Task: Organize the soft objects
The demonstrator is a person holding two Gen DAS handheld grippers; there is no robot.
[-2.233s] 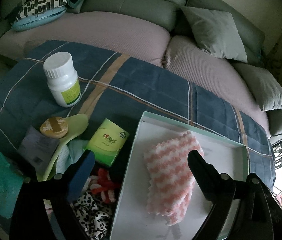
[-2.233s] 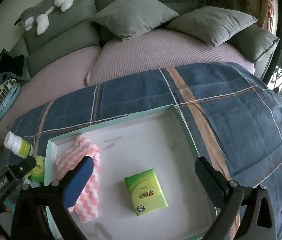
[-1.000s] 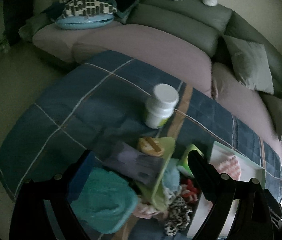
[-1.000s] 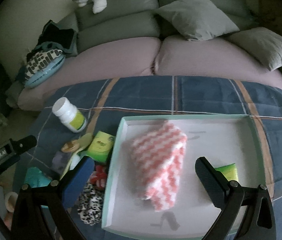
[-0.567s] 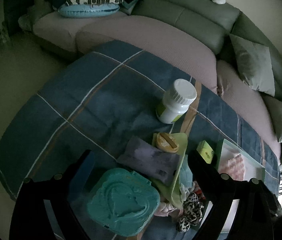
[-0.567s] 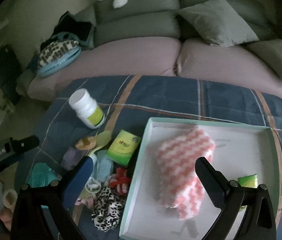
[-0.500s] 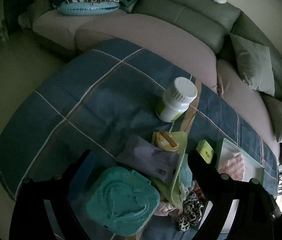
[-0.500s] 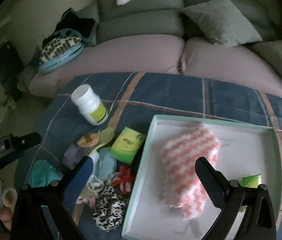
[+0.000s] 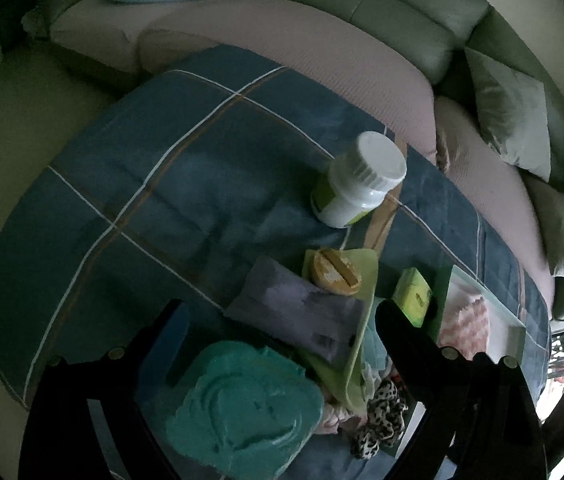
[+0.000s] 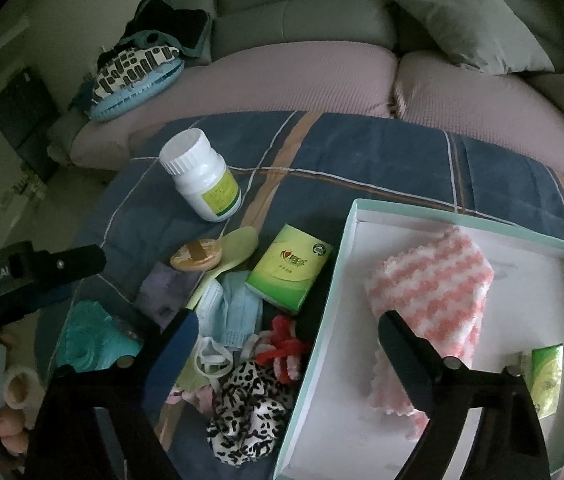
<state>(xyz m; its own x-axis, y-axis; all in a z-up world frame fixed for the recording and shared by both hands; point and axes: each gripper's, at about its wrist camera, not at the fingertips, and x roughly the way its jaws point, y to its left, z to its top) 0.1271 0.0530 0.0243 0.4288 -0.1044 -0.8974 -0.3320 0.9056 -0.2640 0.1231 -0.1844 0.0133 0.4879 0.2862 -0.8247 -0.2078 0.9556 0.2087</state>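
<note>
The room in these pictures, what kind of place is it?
Most likely a home living room. A long grey-green sofa with loose grey cushions stands behind a table under a blue checked cloth, and a white pill bottle stands on the cloth.

towel (image 10: 430, 292): pink-white zigzag, right of my fingers
scrunchie (image 10: 241, 416): leopard, between them
tissue pack (image 10: 290, 268): green, ahead
blanket (image 10: 362, 168): blue plaid

Your worktop wears a blue plaid cloth (image 10: 362, 152); on it stand a white bottle (image 10: 201, 174), a green tissue pack (image 10: 290, 268), a teal-rimmed tray (image 10: 322, 320).
</note>
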